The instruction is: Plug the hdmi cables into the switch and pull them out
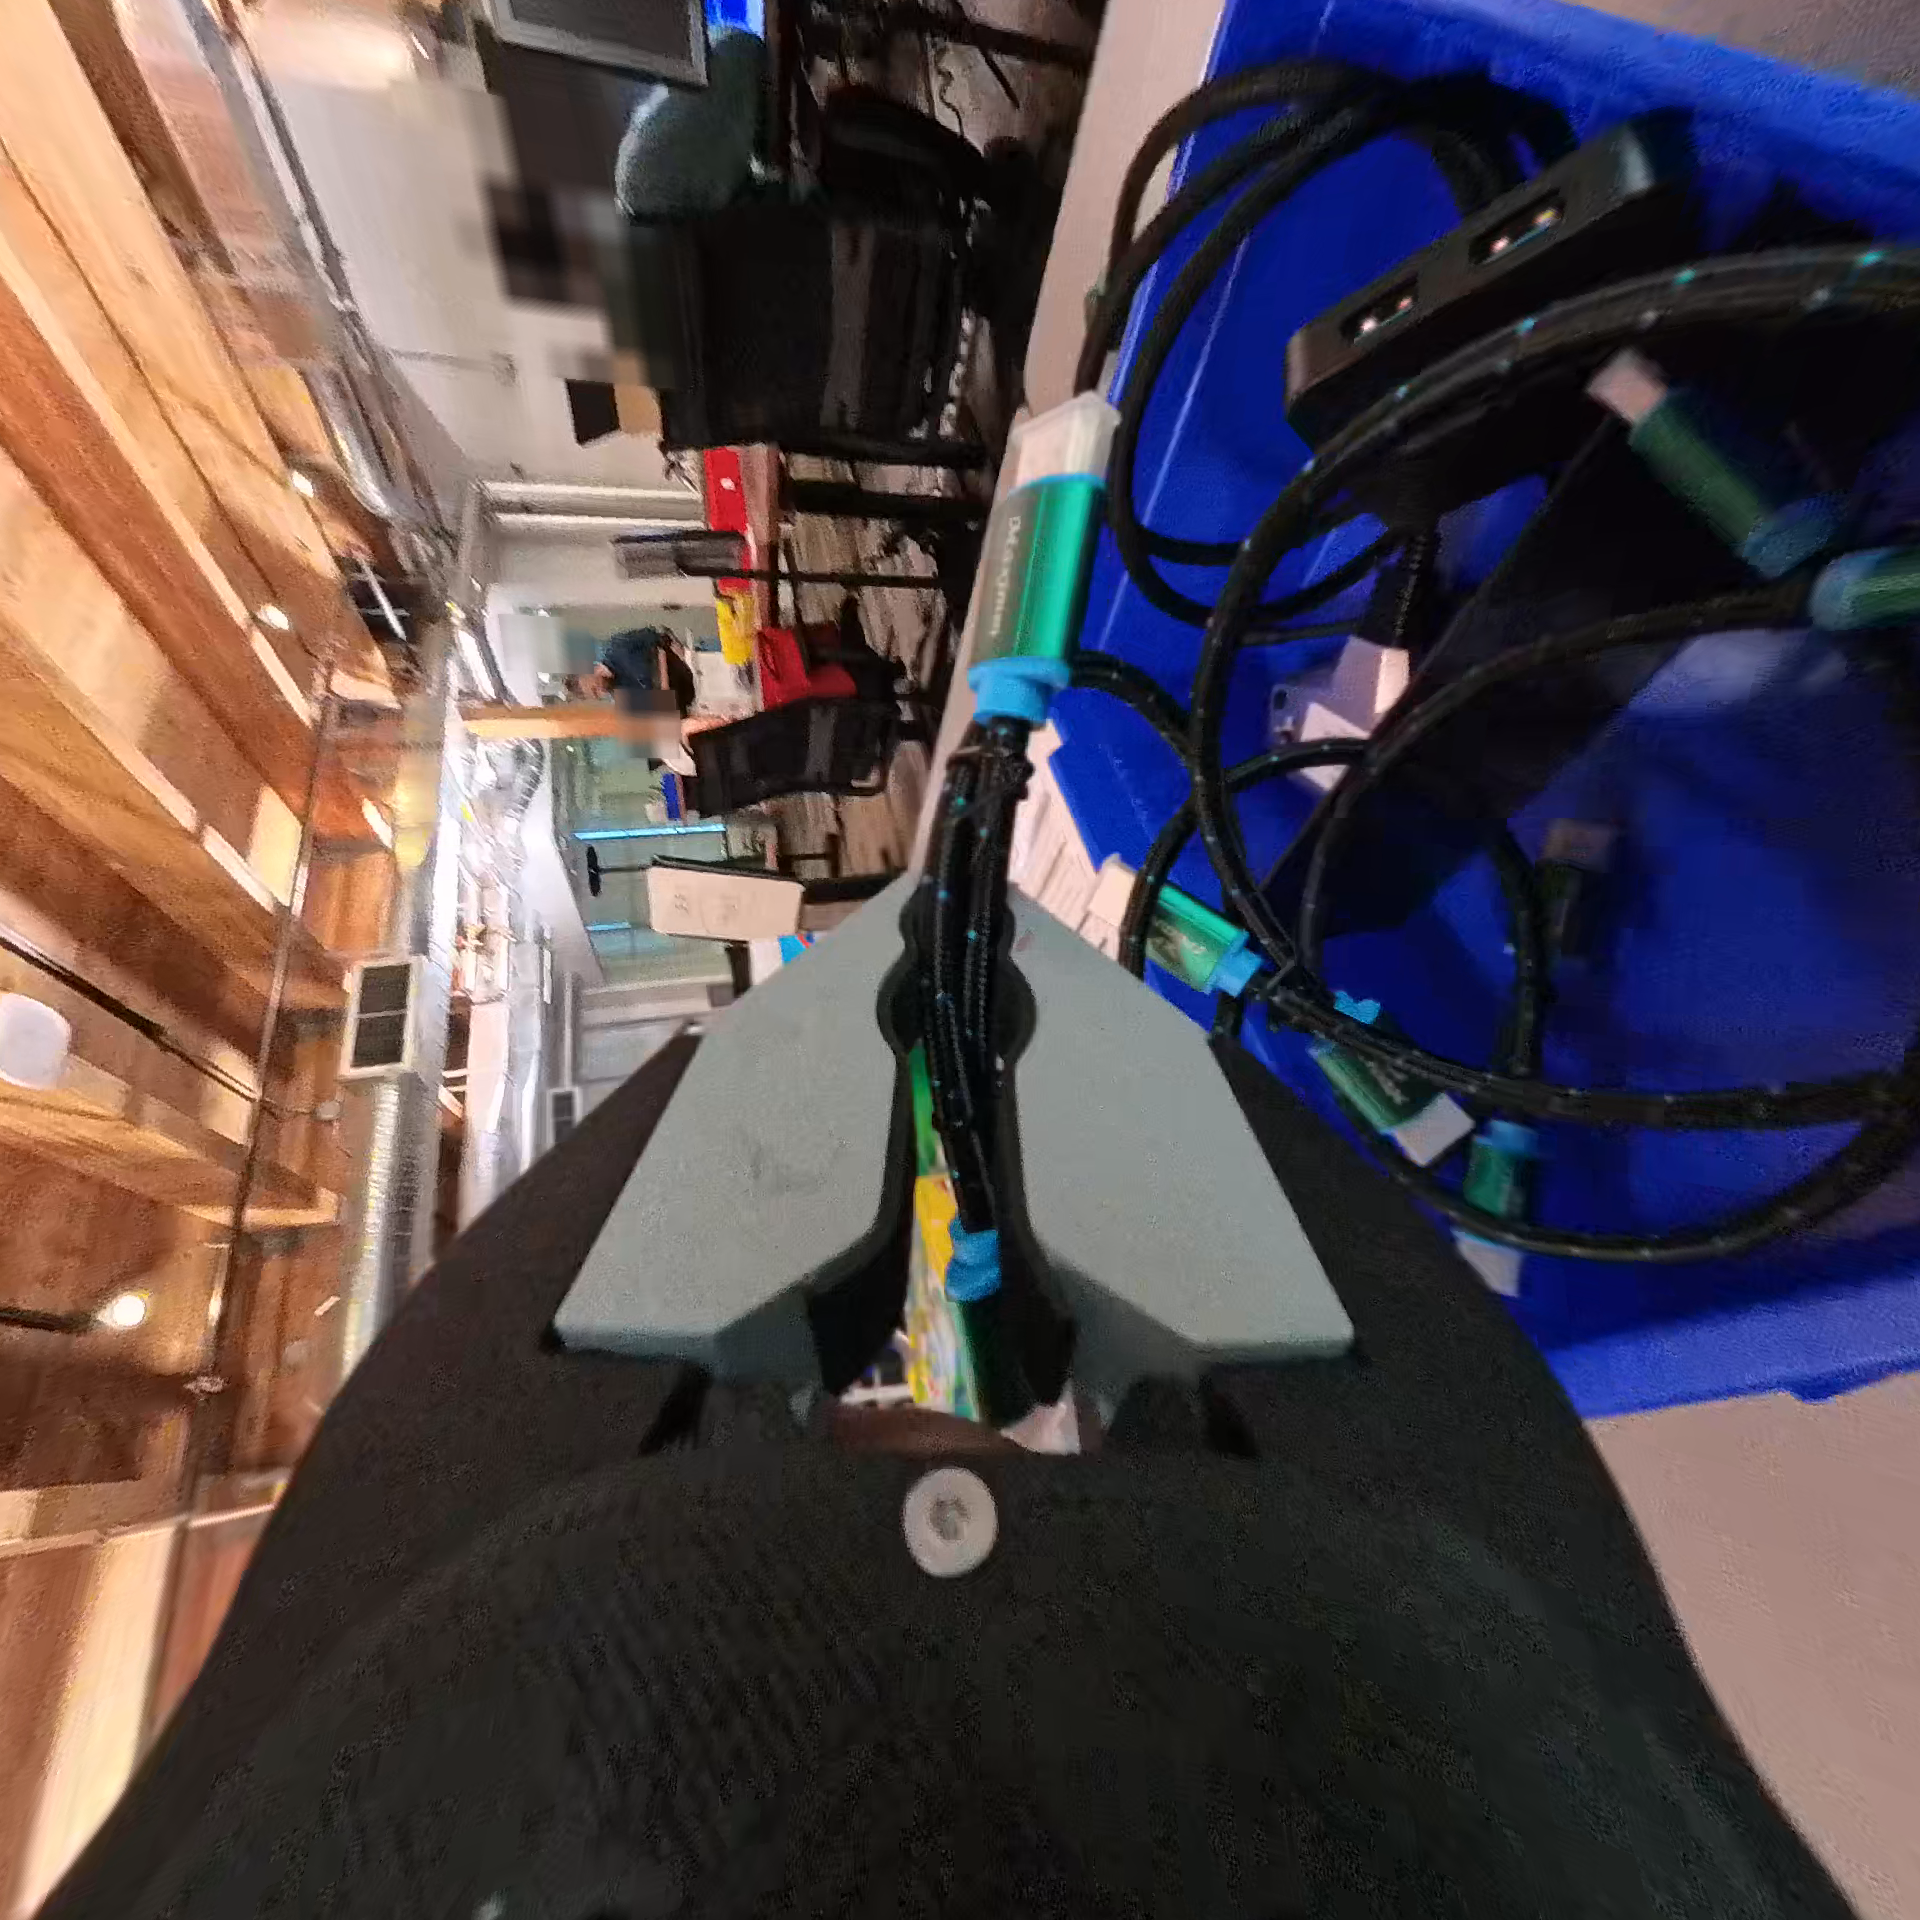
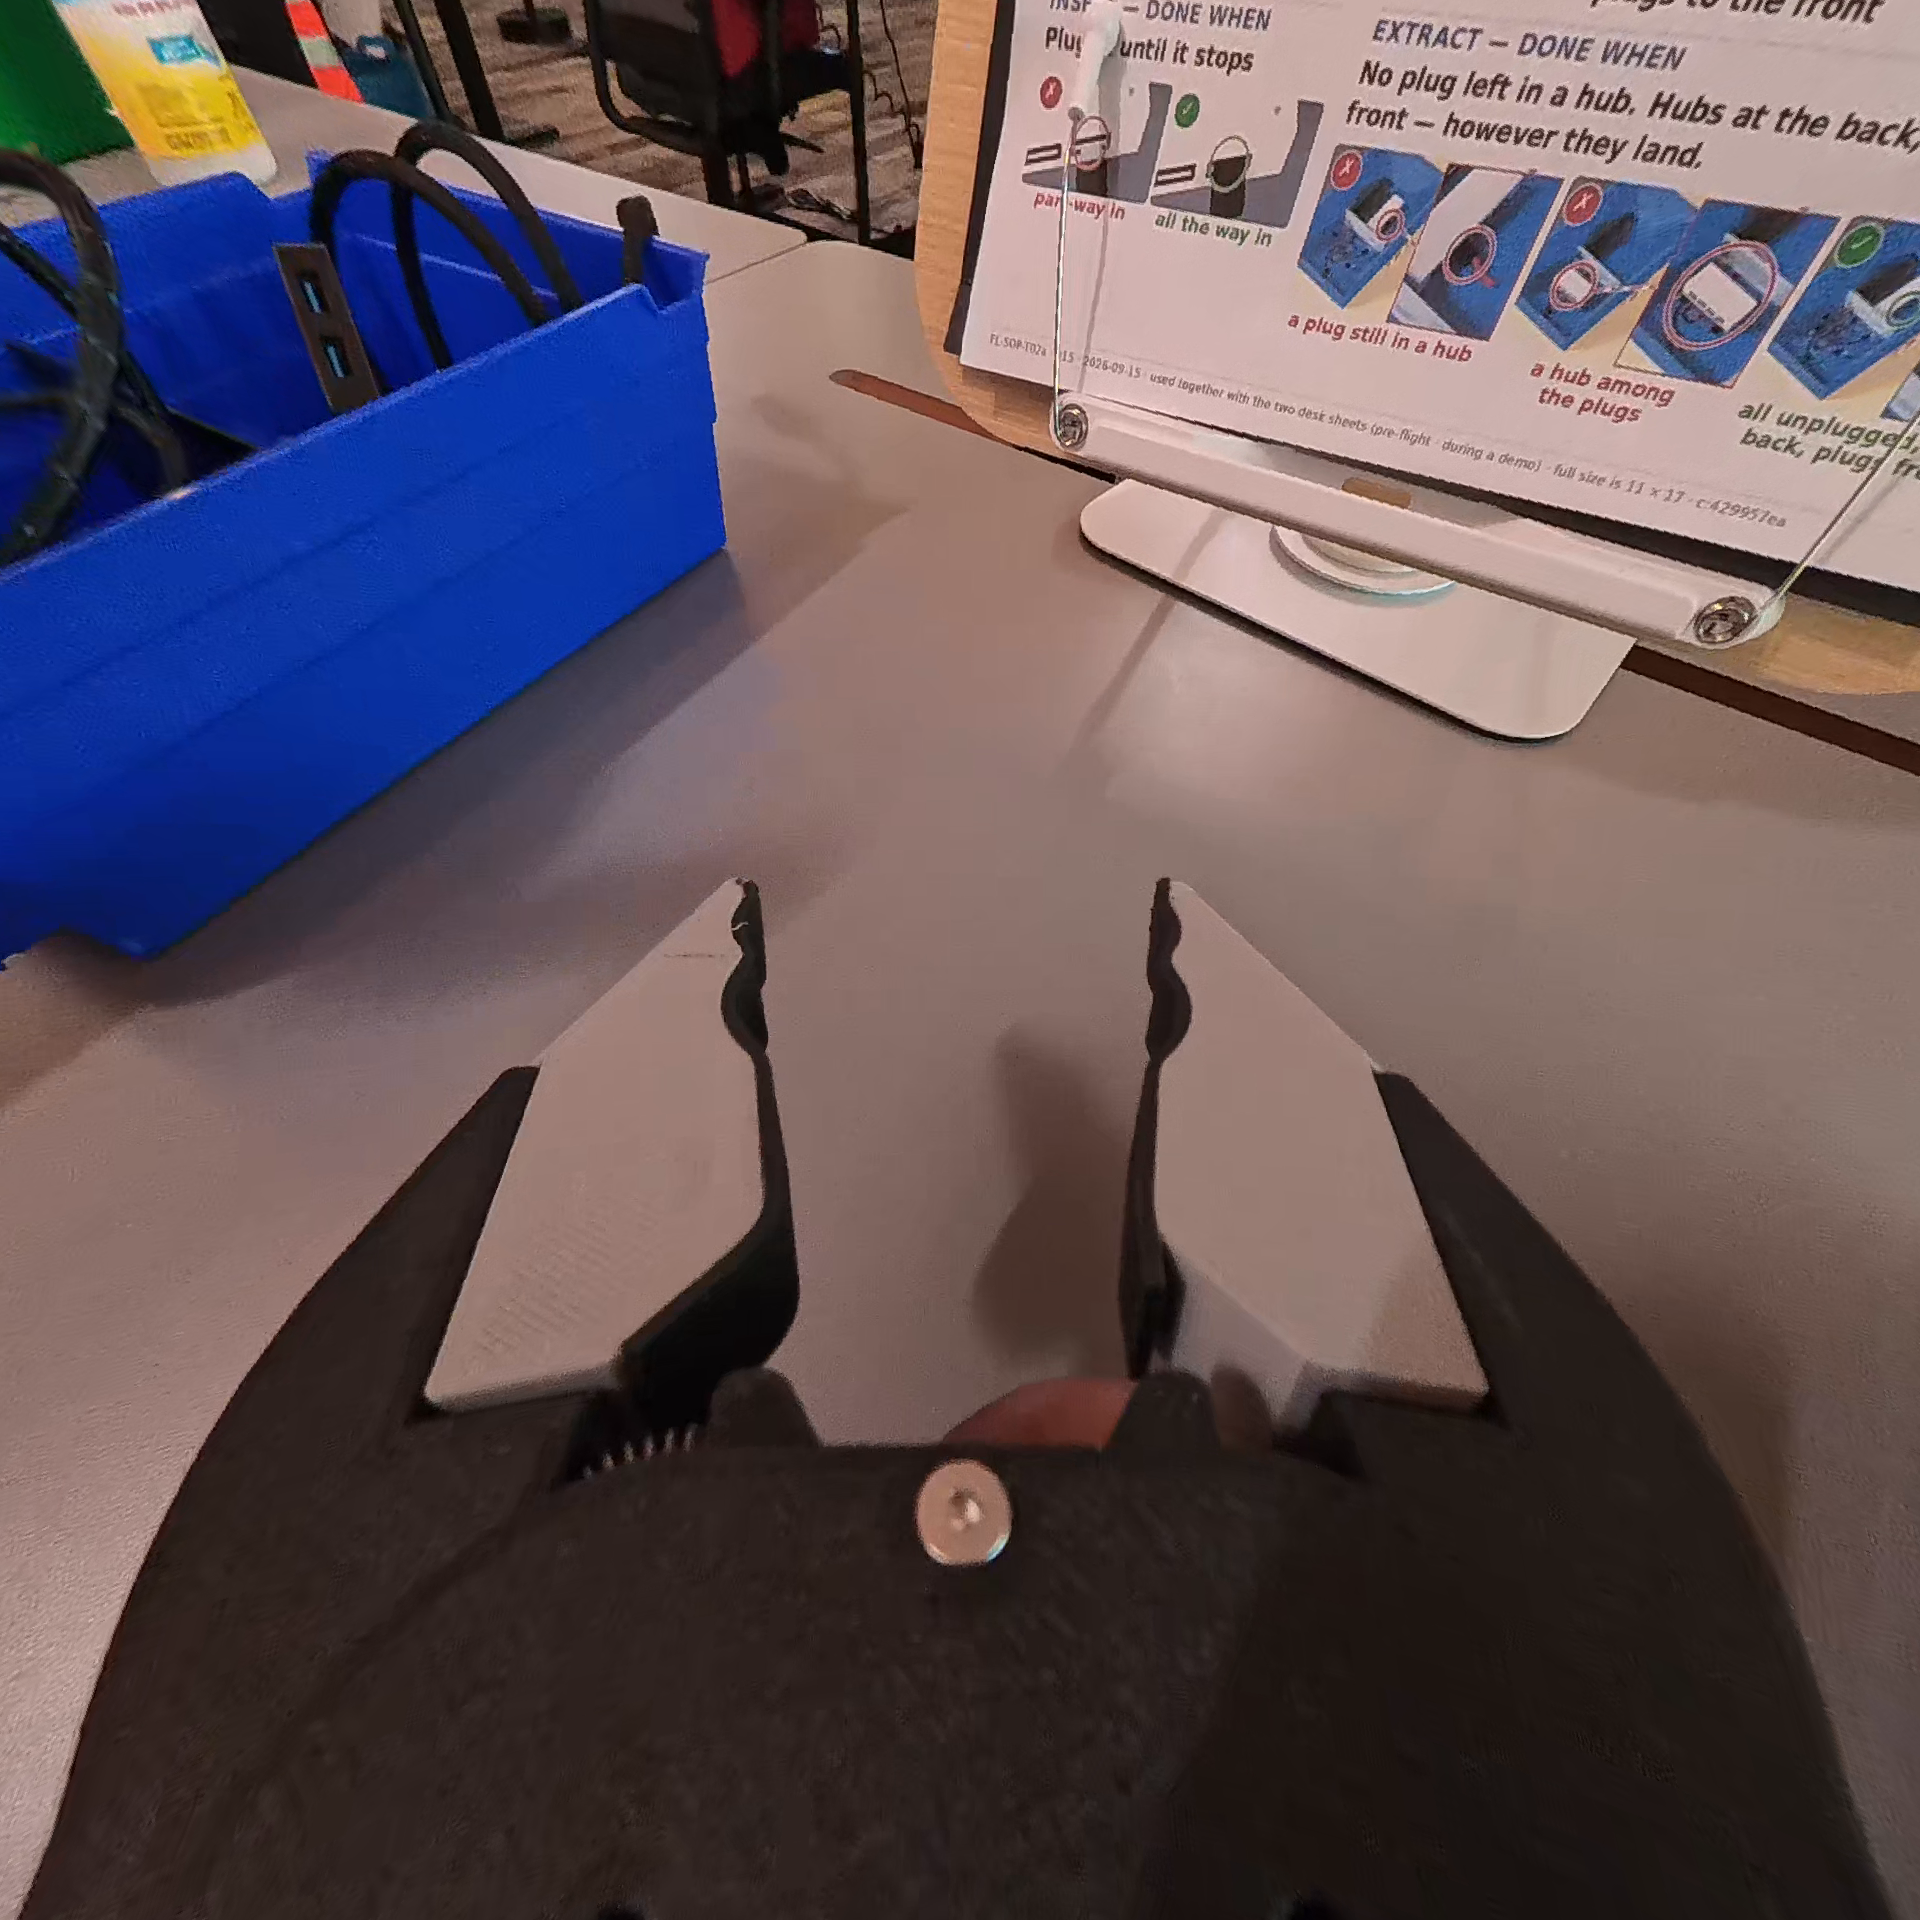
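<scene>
In the left wrist view my left gripper (image 1: 958,914) is shut on a black braided HDMI cable (image 1: 971,1039), just behind its green plug (image 1: 1034,566) with a blue collar and a pale cap. The view is rolled sideways. To the right is the blue bin (image 1: 1714,1299) with a tangle of more braided cables (image 1: 1455,1091) and a black switch (image 1: 1475,270) showing two open ports. In the right wrist view my right gripper (image 2: 956,904) is open and empty over the grey table (image 2: 987,727). The blue bin (image 2: 364,582) stands to its left, with a black switch (image 2: 324,327) upright inside.
An instruction sheet on a white stand (image 2: 1403,582) stands at the right rear of the table. A white and yellow bottle (image 2: 166,83) is behind the bin. Office chairs (image 1: 810,312) and people show in the background of the left wrist view. One gripper's finger ends stand about 35 cm off the other's. My left gripper is the nearer one to the black switch (image 2: 324,327): about 12 cm, against 20 cm.
</scene>
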